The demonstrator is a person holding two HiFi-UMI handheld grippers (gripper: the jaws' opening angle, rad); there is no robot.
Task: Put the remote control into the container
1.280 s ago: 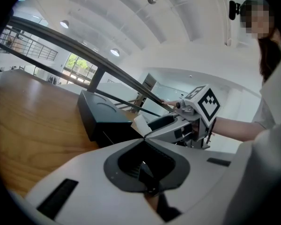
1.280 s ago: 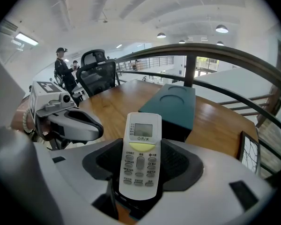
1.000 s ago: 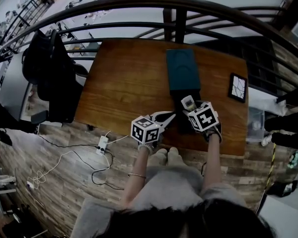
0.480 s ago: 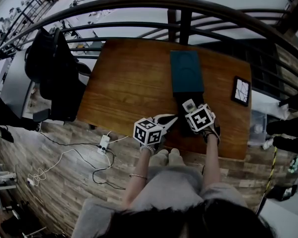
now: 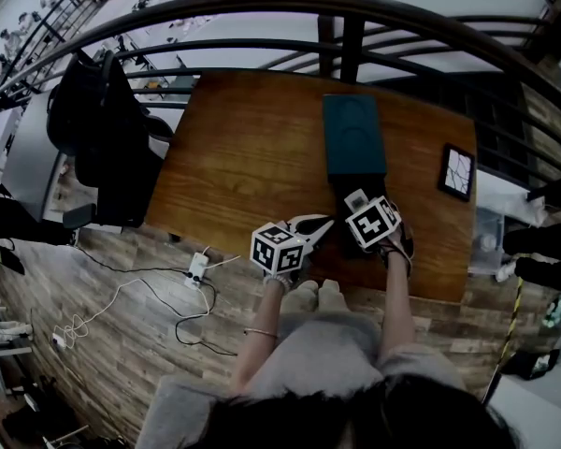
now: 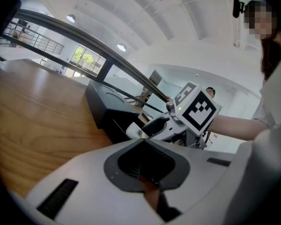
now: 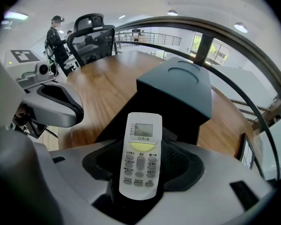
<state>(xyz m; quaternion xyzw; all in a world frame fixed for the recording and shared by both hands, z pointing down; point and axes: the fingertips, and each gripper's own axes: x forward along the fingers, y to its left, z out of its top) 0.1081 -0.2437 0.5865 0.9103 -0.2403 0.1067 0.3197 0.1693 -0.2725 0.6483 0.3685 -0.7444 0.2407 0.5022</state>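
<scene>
A white remote control with a small screen and grey buttons stands upright between the jaws of my right gripper, which is shut on it. In the head view the remote is at the near end of the dark teal container, over its black lower part. The container lies just beyond the remote. My left gripper hovers close to the left of the right one, its jaws shut on nothing. From it I see the container and the right gripper.
The wooden table ends at a dark metal railing. A small framed tablet lies at the table's right edge. An office chair draped with a black jacket stands at the left. A power strip and cables lie on the floor.
My right gripper has shifted a little left with the remote, staying at the container's near end. The left gripper has barely moved.
</scene>
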